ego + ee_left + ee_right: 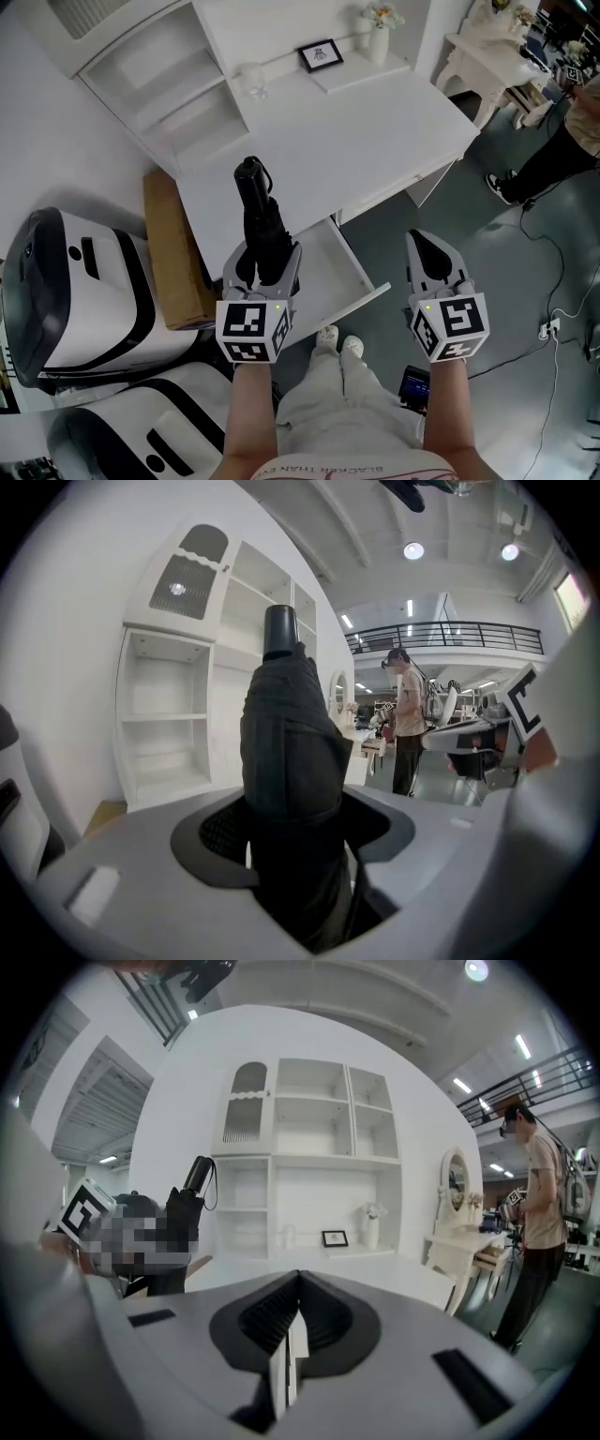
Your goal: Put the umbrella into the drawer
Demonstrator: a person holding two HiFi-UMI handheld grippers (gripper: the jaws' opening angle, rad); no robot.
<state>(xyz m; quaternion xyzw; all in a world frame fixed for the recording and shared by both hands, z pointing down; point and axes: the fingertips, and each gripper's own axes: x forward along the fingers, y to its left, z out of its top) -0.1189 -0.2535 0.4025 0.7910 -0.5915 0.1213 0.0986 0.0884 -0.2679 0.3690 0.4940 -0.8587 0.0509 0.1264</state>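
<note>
The folded umbrella (255,211) is clamped by the left gripper (266,267) just over the left end of the open drawer (349,302), its long axis crosswise to the drawer's front, while the right gripper (431,251), closed and empty, is seen right of the drawer.

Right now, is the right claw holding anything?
No, the right claw is shut on nothing; the left claw grips the umbrella.

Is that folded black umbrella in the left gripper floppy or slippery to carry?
Probably stiff along its length: the umbrella stands straight out of the left gripper without drooping. Its folded cloth looks soft and creased, so it likely squashes a little and may slide. Being round, it might roll.
</note>
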